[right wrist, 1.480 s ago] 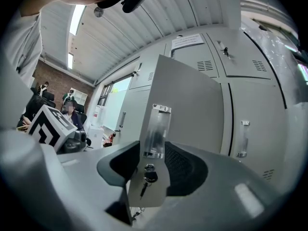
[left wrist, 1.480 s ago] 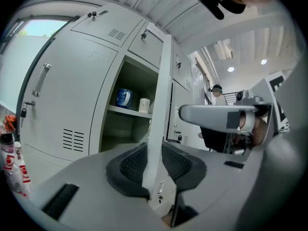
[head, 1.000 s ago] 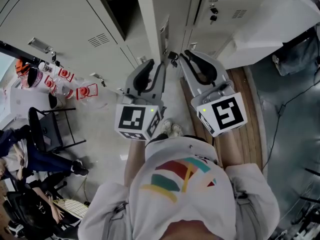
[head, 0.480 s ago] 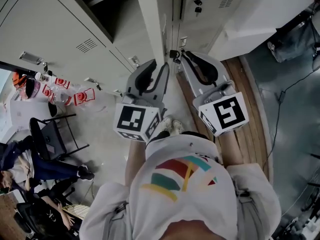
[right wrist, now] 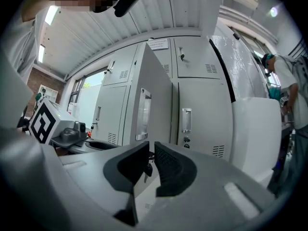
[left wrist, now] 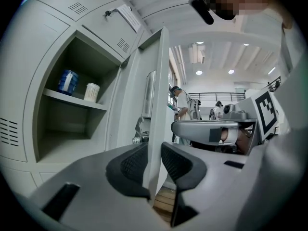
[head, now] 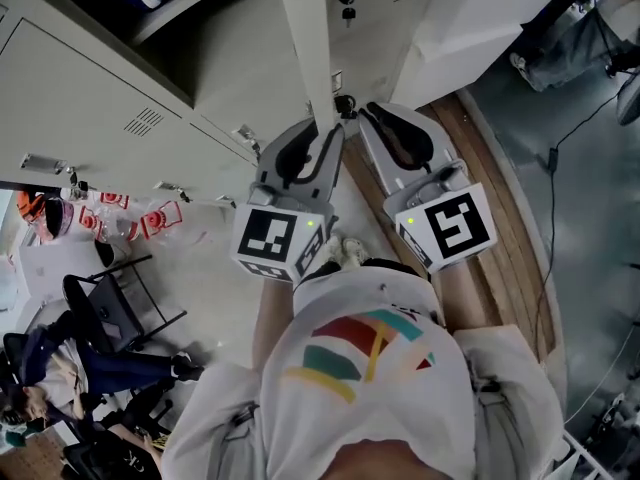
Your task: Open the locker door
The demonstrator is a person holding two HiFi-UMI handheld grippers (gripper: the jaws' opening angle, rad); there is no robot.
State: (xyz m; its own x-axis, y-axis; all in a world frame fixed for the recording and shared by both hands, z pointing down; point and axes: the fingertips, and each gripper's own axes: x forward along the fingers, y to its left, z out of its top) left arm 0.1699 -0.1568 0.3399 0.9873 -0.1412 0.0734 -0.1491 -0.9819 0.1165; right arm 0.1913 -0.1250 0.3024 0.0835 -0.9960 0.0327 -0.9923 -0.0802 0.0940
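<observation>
The grey locker door (head: 305, 38) stands part-way open, seen edge-on in the head view. My left gripper (head: 325, 133) is shut on the door's free edge; in the left gripper view the door (left wrist: 156, 105) runs between the pads (left wrist: 132, 163) of that gripper (left wrist: 154, 160). My right gripper (head: 362, 110) sits just to the right, on the door's outer face (right wrist: 154, 95). That gripper (right wrist: 150, 165) is nearly shut, with the small dark key (right wrist: 147, 167) in the narrow gap. The open locker holds a blue container (left wrist: 68, 82) and a white cup (left wrist: 91, 91) on a shelf.
Shut lockers (right wrist: 199, 109) stand right of the door, then a tall white unit (right wrist: 255, 129). A wooden floor strip (head: 500, 218) and a cable (head: 550, 168) lie to the right. A chair (head: 110, 308) stands at the left. A person (left wrist: 180, 100) stands far behind.
The door has swung further open and more of the locker's inside shows, with the blue container now in the head view. Both grippers have kept their places on the door.
</observation>
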